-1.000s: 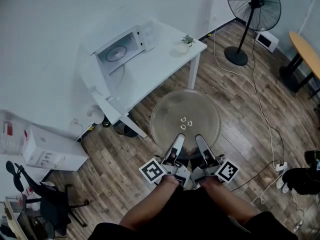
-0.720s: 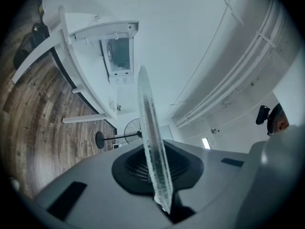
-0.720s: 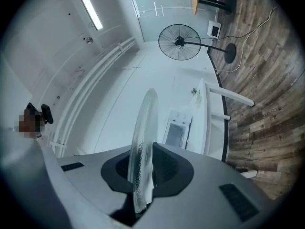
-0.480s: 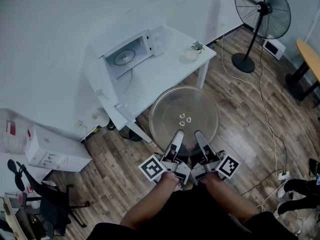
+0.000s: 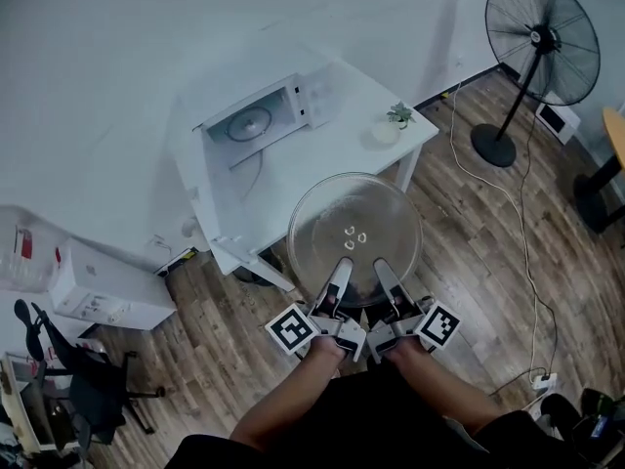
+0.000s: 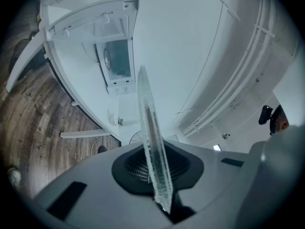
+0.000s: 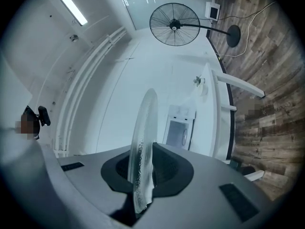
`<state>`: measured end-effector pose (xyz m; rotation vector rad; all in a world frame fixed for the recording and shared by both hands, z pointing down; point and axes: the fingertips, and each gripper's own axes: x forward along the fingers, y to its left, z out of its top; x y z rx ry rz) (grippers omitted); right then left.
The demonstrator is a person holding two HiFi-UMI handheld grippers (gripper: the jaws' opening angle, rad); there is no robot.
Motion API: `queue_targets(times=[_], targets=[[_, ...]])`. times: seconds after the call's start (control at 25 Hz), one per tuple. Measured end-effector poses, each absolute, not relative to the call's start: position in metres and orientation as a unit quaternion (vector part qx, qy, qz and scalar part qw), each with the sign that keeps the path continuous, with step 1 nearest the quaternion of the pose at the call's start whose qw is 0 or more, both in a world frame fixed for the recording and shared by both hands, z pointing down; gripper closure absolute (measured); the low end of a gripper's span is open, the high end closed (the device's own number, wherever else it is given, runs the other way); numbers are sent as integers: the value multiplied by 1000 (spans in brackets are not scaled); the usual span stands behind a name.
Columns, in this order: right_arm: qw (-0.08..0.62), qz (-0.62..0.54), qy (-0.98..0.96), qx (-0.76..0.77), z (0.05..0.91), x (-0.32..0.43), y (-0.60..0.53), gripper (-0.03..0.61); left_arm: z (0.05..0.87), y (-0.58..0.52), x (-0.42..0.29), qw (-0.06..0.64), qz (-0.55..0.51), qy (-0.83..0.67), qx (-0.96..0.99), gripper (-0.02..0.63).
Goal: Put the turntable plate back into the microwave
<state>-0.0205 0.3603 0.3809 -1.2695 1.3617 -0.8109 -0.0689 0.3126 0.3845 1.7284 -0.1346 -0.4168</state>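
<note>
Turntable plate (image 5: 354, 225) has neared the open microwave (image 5: 256, 123), still outside it.

A white wall (image 5: 117, 47) filled eleven o'clock. A white bench (image 5: 337, 145) stood against it. A black fan (image 5: 542, 37) stood at two o'clock on the wood floor (image 5: 479, 262), and a desk chair (image 5: 93, 394) sat at eight.

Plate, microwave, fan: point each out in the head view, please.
Plate (image 5: 337, 213), head view, on the glass left of centre.
Microwave (image 5: 256, 122), head view, in its open cavity.
Fan (image 5: 543, 37), head view, on the grille hub.
</note>
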Motion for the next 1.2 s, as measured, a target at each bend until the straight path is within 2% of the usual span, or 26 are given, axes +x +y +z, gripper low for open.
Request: queue_targets(times=[0.44, 1.2], targets=[[504, -389, 598, -487, 384, 36, 319, 528, 386, 280, -20, 616, -221, -120, 747, 565], [476, -424, 628, -446, 399, 53, 167, 535, 402, 136, -6, 602, -269, -167, 733, 563]])
